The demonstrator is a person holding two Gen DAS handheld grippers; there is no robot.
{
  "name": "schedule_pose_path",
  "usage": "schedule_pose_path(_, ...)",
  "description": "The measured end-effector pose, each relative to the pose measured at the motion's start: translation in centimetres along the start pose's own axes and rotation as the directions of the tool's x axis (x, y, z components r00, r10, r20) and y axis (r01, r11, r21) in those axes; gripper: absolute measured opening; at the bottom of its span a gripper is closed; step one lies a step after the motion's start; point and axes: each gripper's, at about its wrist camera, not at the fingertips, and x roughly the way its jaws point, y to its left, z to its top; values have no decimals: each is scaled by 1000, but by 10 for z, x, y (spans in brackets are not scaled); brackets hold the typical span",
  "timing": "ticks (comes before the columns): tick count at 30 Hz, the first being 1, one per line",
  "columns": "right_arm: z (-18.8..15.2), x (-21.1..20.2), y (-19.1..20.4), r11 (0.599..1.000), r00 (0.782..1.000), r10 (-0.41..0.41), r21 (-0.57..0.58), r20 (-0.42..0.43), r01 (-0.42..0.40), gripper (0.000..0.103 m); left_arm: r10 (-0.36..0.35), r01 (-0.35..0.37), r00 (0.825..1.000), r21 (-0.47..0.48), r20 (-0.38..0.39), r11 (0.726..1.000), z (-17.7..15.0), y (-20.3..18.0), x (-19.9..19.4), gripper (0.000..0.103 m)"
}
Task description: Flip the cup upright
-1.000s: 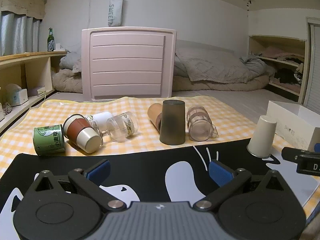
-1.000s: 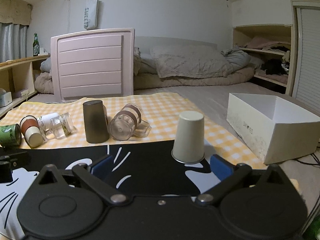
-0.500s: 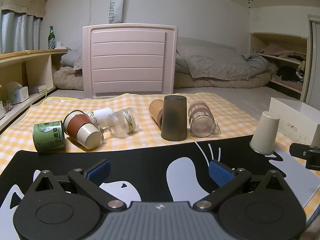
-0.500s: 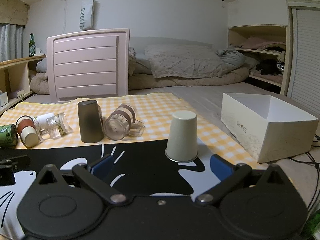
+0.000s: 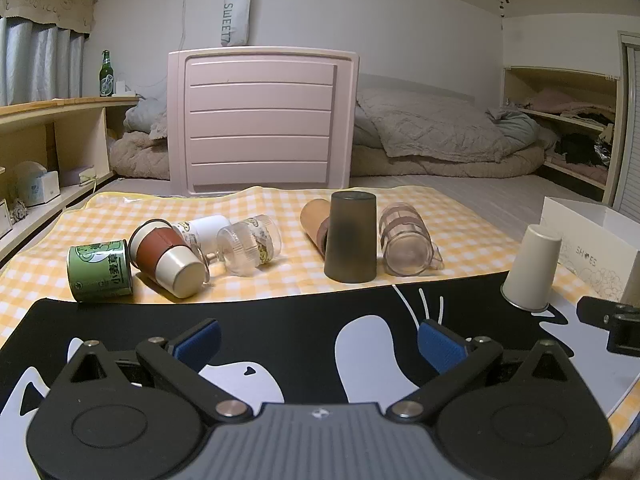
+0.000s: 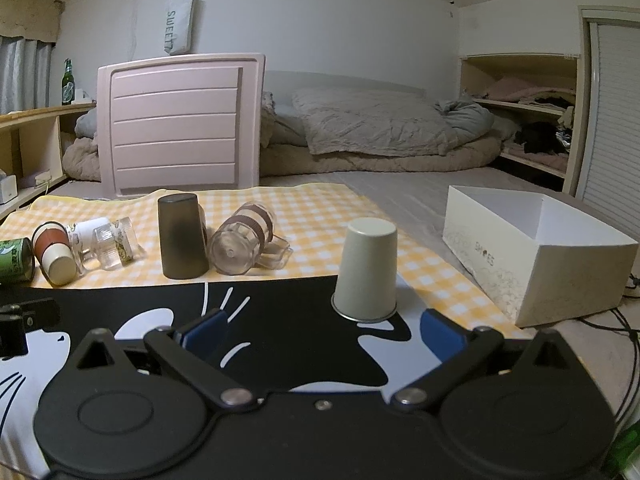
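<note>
Plainly, target: the cream cup (image 6: 366,274) stands mouth-down on the black cat mat (image 6: 280,312), at its far right edge, near the white shoebox (image 6: 536,256).
Right claw (image 6: 324,330): jaws wide and empty, facing the cup, which sits just beyond and between the blue pads (image 6: 442,334); likely lined up to grip its wall.
Left claw (image 5: 318,340): also wide, holding nothing, low over the mat and well apart from the cup; probably idle.
Others: dark tumbler (image 5: 351,238) inverted; several cups lie tipped on the checked cloth (image 5: 280,200).
Stage: approach; no contact yet.
</note>
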Motion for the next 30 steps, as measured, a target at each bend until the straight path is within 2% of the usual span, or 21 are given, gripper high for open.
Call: schedule_pose_path(30,-3,2,2,1000,1000,15,-10,1,-15,103,-2,2,1000,1,3,1000,0,-3,-2,103)
